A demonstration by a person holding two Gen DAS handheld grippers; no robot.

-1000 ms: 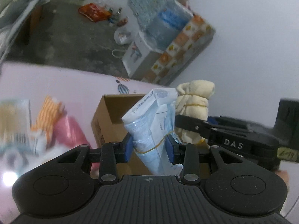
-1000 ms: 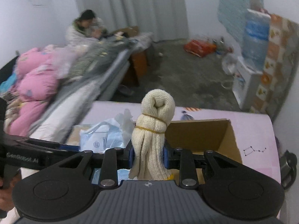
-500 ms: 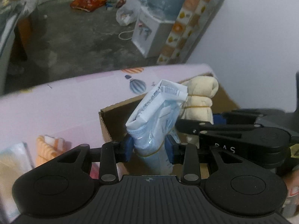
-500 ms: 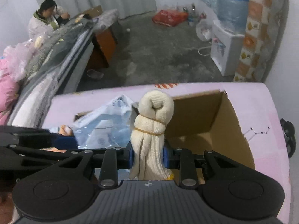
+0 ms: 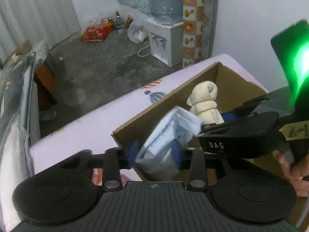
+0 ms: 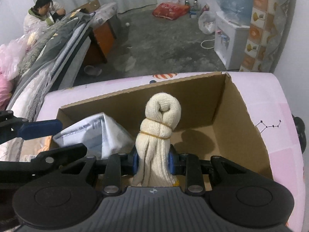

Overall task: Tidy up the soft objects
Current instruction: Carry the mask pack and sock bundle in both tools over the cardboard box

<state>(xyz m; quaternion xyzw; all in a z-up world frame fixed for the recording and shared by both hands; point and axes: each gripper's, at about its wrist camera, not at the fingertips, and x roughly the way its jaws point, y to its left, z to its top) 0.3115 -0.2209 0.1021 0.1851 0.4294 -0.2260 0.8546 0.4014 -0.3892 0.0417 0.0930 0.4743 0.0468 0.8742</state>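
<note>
Jaws of the right gripper (image 6: 152, 162) clamp the cream glove bundle (image 6: 158, 135) over the cardboard box (image 6: 241, 104), its far side bare. Left gripper (image 5: 154, 154) jaws stand apart around the plastic packet (image 5: 166, 145) inside the box's near-left corner.

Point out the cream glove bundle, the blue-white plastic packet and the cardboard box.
cream glove bundle (image 6: 154, 150), right wrist view, strands below the rubber band.
blue-white plastic packet (image 5: 160, 152), left wrist view, middle of its body.
cardboard box (image 6: 241, 123), right wrist view, inner right wall.
</note>
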